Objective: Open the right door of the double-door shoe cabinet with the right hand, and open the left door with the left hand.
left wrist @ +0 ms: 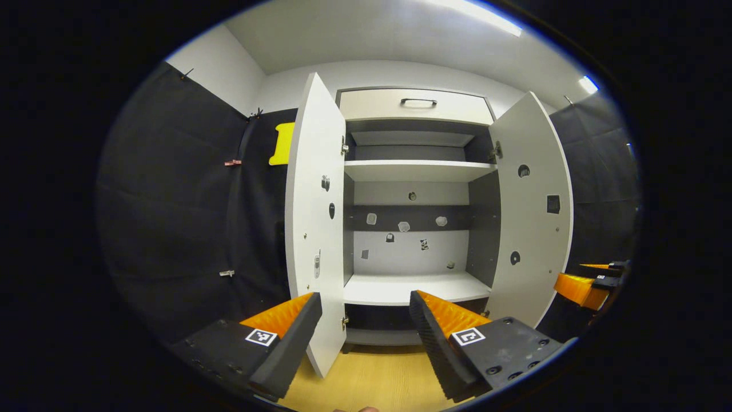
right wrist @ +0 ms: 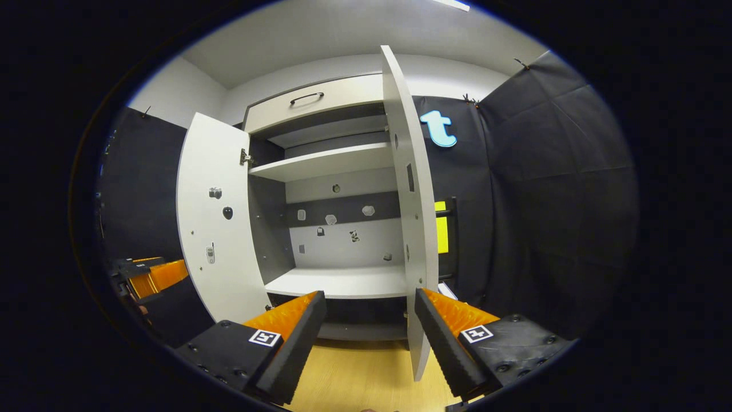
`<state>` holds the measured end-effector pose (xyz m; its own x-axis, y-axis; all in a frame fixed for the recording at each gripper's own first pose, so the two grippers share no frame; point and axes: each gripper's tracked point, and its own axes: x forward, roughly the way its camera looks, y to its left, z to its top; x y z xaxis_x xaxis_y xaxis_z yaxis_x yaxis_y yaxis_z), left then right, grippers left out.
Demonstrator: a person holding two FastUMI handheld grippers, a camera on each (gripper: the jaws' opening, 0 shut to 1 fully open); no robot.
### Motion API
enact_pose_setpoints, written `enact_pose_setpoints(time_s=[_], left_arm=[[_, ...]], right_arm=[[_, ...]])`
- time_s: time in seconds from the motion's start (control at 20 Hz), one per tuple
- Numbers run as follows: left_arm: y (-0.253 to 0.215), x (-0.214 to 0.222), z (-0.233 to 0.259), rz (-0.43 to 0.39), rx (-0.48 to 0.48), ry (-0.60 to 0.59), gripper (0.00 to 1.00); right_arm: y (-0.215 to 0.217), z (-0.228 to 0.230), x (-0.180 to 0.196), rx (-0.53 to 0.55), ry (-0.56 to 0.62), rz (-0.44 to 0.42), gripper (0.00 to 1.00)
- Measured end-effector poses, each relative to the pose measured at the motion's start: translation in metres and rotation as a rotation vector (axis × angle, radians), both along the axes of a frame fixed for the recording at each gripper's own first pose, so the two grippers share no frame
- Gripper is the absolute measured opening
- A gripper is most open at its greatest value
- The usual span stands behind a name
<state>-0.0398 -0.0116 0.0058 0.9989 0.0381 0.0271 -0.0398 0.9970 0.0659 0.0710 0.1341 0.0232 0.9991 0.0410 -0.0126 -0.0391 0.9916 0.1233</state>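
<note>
The white shoe cabinet [left wrist: 414, 171] stands ahead with both doors swung wide. In the left gripper view its left door [left wrist: 314, 229] hangs open just beyond my left gripper [left wrist: 365, 306], which is open and holds nothing. The right door [left wrist: 529, 212] stands open at the right, and the right gripper [left wrist: 595, 280] shows past it. In the right gripper view the right door [right wrist: 413, 217] is edge-on just beyond my right gripper [right wrist: 370, 303], also open and empty. The left door [right wrist: 220, 229] stands open at the left, with the left gripper [right wrist: 151, 274] beside it.
Inside are white shelves [left wrist: 417, 170] and a back panel with small stickers [left wrist: 404, 226]. A closed drawer with a dark handle [left wrist: 418, 102] tops the cabinet. Black cloth walls [left wrist: 183, 217] flank it on both sides. A wooden floor [left wrist: 372, 377] lies below.
</note>
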Motion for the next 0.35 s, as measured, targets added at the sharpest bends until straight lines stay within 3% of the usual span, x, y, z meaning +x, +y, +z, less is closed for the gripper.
enact_pose_setpoints(time_s=[0.35], left_arm=[[0.015,-0.009,-0.013,-0.029,0.041,-0.015,0.95]], right_arm=[[0.005,-0.026,-0.014,-0.021,0.045,-0.052,0.98]])
